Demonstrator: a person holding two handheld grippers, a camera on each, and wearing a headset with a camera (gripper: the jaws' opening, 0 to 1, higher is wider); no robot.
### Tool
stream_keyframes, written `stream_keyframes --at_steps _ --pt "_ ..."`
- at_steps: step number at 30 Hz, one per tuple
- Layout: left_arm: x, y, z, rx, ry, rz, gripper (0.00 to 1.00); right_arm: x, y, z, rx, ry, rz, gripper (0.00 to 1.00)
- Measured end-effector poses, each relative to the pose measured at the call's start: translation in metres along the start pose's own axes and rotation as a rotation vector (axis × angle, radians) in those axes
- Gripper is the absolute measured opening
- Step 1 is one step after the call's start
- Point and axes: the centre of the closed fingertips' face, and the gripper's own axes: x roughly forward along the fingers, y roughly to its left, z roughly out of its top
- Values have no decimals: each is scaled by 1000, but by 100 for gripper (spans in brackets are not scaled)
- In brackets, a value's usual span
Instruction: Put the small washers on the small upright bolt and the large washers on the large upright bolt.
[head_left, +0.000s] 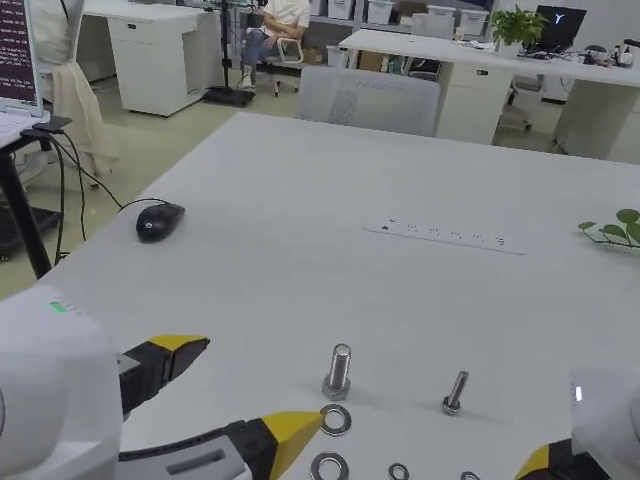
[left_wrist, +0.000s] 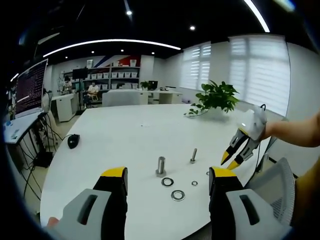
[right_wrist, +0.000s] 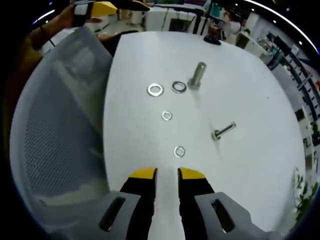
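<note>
**Two claws held over a white bench with two upright bolts and four loose washers**

A wide white bench (head_left: 300, 250) seen from above. Near its front edge the large bolt (head_left: 339, 372) stands on its head, thread up. To its right, well apart, the thinner small bolt (head_left: 455, 392) also stands on its head. No washer sits on either bolt.

All four washers lie flat on the bench, on the person's side of the bolts. One large washer (head_left: 335, 420) lies just beside the large bolt's base, and the second large washer (head_left: 329, 466) lies a little nearer the person. One small washer (head_left: 398, 471) lies to their right. The second small washer (right_wrist: 179, 151) lies further right, nearest the right claw.

The left claw (left_wrist: 168, 175), yellow-tipped, hangs above the front edge with its jaws spread wide, gripping nothing. The right claw (right_wrist: 167, 174) hovers off the right of the washers. Its jaws are drawn close with a narrow gap between them, also gripping nothing.

Further back lie a black mouse (head_left: 158, 220) with its cable and a white power strip (head_left: 445, 236), its small markings too fine to read. A monitor (head_left: 15, 50) at far left shows lines of text, unreadable at this size. Green plant leaves (head_left: 615, 230) reach in at the right edge
</note>
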Motion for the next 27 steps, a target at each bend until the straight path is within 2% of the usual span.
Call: stream_keyframes --at_steps 11,19,21,27 --pt "16 -8 -6 1 30 -31 65 10 -5 1 -15 8 25 17" --pt "19 -7 -8 -5 43 -40 65 20 -12 5 -33 19 45 17" --pt "20 -8 -10 -7 47 -43 65 25 -13 8 -57 22 50 17" --pt "21 -11 -11 -5 54 -54 65 39 -19 9 -107 68 87 17"
